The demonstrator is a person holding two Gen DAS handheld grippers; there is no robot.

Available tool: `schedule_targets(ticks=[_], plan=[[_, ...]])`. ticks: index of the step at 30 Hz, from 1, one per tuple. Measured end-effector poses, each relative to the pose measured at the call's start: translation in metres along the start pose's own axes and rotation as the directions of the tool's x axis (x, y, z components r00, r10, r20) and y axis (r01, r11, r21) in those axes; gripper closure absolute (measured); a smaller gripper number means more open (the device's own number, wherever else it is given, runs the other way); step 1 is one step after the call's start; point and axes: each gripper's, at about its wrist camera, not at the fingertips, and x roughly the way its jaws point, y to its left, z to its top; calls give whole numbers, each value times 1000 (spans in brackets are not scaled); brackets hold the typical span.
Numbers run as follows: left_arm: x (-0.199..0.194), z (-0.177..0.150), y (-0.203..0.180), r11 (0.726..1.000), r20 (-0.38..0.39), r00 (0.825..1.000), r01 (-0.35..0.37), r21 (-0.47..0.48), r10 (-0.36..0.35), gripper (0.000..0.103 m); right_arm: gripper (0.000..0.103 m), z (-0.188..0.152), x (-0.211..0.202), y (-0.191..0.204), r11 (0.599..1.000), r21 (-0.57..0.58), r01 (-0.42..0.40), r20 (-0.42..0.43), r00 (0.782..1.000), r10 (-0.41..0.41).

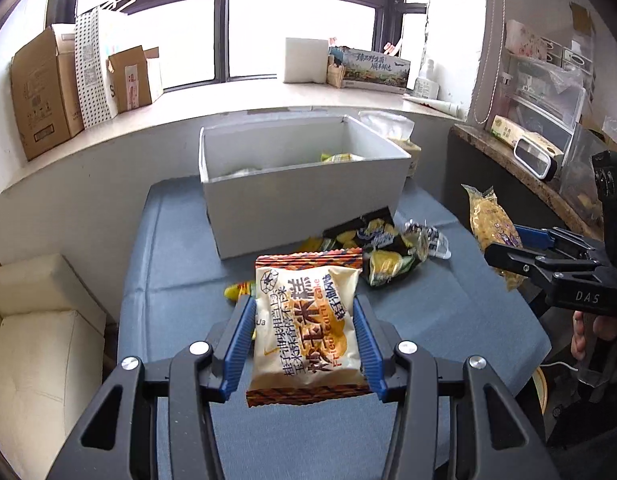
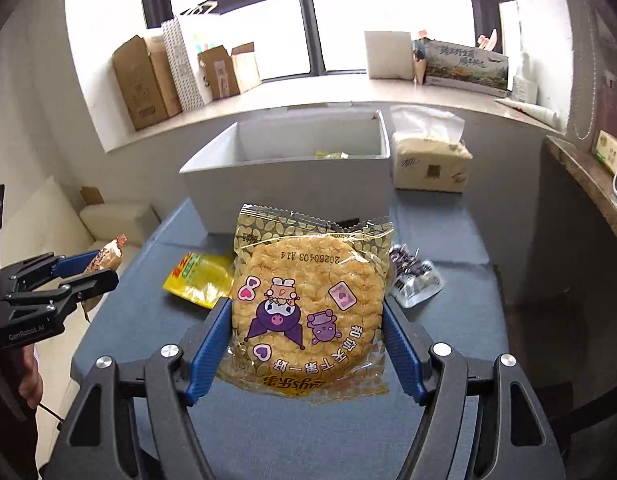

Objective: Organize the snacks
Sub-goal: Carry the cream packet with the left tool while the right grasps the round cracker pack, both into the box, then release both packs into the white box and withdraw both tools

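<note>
Left tongs (image 1: 304, 332) clamp corn cake (image 1: 306, 326); right tongs (image 2: 306, 336) clamp rice cracker (image 2: 308, 304).

corn cake packet (image 1: 308, 320): cream with orange zigzag ends, orange and dark lettering. rice cracker bag (image 2: 308, 304): clear with gold bean print, purple cartoon figures, pink hearts. gripper pads (image 1: 240, 344) blue, frames black. storage box (image 1: 304, 204) plain white. table cover (image 1: 448, 312) grey-blue. loose yellow packet (image 2: 198, 278), red lettering. black snack bag (image 1: 372, 236) with yellow chip pictures. sofa (image 1: 32, 340) cream. dotted paper bag (image 1: 93, 68), white with black dots.
</note>
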Motion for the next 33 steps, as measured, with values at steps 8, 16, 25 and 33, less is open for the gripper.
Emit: schedule_targets(ticks=[8,16,25,33], plan=[[36,118,13,1000,115,993,-5,-3,5,49,26,105,41,-15,1000,-4,-29,74,997,29],[119,178,34,996,49,995,-87,-25,88,49,26,185,127,-25,997,-50,-60,-11,998,59],[161,185,57,995,-11,998,-66,-69,65,48,24,208,185,-38,1000,-13,4,-88,996,-5],[163,183,81,988,-10,1000,-26,-155,24,0,0,209,189,-52,998,43,41,-98,995,-36]])
